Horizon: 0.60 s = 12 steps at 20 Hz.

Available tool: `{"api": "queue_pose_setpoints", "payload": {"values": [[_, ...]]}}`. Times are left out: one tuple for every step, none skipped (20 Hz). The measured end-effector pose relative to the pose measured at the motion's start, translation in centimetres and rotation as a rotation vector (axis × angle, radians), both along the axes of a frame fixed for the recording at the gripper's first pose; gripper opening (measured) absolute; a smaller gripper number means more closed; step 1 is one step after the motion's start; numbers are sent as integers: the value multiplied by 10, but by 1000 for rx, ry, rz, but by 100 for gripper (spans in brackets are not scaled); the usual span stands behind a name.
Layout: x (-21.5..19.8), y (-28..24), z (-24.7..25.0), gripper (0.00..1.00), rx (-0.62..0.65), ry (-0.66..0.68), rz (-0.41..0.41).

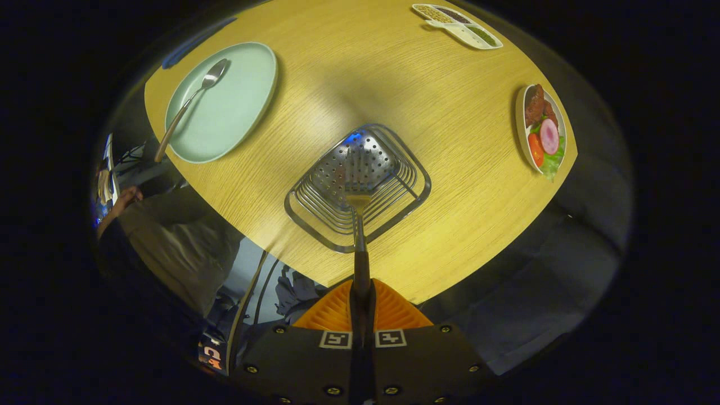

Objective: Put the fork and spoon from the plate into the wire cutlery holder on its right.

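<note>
1. At the far left, beside the tabletop [315, 84], a person's hand [128, 198] shows above a pale trouser leg.
2. A pale green oval plate [236, 112] lies on the left part of the wooden tabletop, well apart from the gripper.
3. A spoon [191, 101] rests on that plate, its bowl up on the plate's far side and its handle slanting down across the near rim, the end sticking out past the plate's edge.
4. In the middle of the tabletop stands the wire cutlery holder [394, 208], a square basket of bent wire rings with a perforated metal bottom, seen from above. It sits to the right of the plate and just ahead of the fingers.
5. A fork [360, 236] hangs down into the holder: its tines lie over the perforated bottom inside the wire rings, and its handle runs straight back to the gripper.
6. The gripper [361, 304] is clenched on the fork's handle, both fingers pressed together with the handle squeezed between them, directly above the holder's near edge.
7. Farther right, at the tabletop's far edge, lies a long divided dish [457, 25] with small portions in its sections.
8. At the right edge of the tabletop sits a plate of food [541, 132] with meat, a pink slice, tomato and green leaves.
</note>
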State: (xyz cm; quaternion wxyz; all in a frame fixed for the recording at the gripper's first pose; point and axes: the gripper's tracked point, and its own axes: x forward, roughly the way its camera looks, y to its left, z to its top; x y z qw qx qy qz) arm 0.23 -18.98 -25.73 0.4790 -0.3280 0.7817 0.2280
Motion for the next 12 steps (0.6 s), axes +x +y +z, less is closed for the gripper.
{"api": "queue_pose_setpoints", "payload": {"values": [[1, 2, 0, 1, 1, 19, -2], [0, 1, -1, 1, -4, 34, -7], [1, 2, -1, 3, -7, 46, -10], [2, 4, -1, 3, -14, 56, -8], [5, 4, 0, 6, -17, 54, -6], [9, 3, -2, 11, -12, 39, 1], [14, 4, -1, 13, -10, 24, 6], [20, 4, 2, 14, -10, 5, 15], [25, 5, 4, 15, -9, -12, 19], [28, 5, 8, 15, -9, -28, 21], [31, 5, 13, 16, 0, -39, 16], [31, 5, 17, 16, 9, -54, 1]]}}
